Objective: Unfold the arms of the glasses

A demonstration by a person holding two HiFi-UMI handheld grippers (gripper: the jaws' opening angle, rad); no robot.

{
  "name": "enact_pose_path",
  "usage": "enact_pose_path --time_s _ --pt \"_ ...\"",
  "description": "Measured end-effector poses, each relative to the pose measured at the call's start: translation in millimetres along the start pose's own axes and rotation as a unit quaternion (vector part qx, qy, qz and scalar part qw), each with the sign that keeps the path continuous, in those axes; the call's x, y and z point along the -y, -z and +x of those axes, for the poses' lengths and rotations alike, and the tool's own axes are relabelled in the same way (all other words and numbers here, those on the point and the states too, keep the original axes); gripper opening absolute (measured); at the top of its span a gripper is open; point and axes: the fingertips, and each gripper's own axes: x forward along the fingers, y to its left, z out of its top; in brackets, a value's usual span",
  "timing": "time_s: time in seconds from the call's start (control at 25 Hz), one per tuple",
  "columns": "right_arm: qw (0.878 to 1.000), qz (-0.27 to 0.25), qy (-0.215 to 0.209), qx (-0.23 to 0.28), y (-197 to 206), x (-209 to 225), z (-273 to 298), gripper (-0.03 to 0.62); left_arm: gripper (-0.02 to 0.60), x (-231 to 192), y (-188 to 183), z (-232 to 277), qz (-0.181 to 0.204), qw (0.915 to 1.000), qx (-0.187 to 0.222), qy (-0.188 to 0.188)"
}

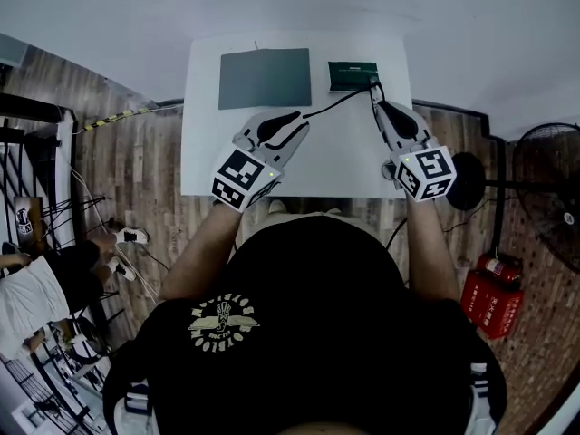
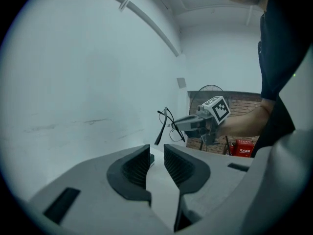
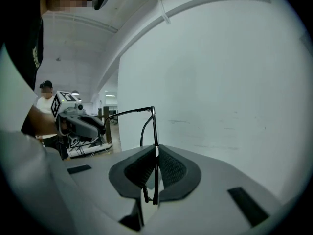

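Thin black-framed glasses (image 1: 340,101) hang above the white table (image 1: 344,161), clamped edge-on in my right gripper (image 1: 379,107), which is shut on them. In the right gripper view the frame (image 3: 152,131) stands up out of the pads (image 3: 171,168), and one arm reaches left towards my left gripper (image 3: 95,124). My left gripper (image 1: 294,120) sits just beside that arm's tip. In the left gripper view its jaws (image 2: 156,151) stand a narrow gap apart with nothing between them. Beyond them are the glasses (image 2: 166,124) and the right gripper (image 2: 188,124).
A grey pad (image 1: 265,78) lies at the table's far left and a dark case (image 1: 352,75) at its far right. A fan (image 1: 548,198) and a red box (image 1: 492,302) stand on the floor to the right. A person (image 1: 27,288) sits at the left.
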Motion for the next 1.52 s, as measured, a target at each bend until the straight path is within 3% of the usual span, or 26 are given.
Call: enact_pose_path --time_s 0.16,0.32,0.48,0.72,0.96,1.52 --pt "0.998 0.049 0.014 0.03 -12.4 15.8 1.2 0.018 0.078 -9.7 22.6 -9.5 -0.043 0.9986 -0.014 -0.026" --pt "0.995 0.09 0.006 0.052 -22.1 13.6 5.0 0.018 0.078 7.6 37.3 -3.0 -0.087 0.996 -0.018 -0.009" --pt "0.991 0.116 -0.019 0.067 -32.2 -7.3 11.6 0.018 0.078 22.9 22.3 10.1 -0.101 0.9947 -0.009 0.014" --pt "0.99 0.117 -0.042 0.063 -35.8 -35.1 15.0 0.018 0.078 30.7 -24.3 24.1 -0.105 0.9925 0.041 0.049" --pt "0.99 0.117 -0.046 0.063 -36.8 -49.0 16.0 0.018 0.078 31.4 -45.7 28.9 -0.103 0.9902 0.065 0.068" --pt "0.993 0.095 -0.043 0.056 -34.3 -63.0 20.8 0.018 0.078 25.4 -58.8 37.5 -0.125 0.9825 0.092 0.103"
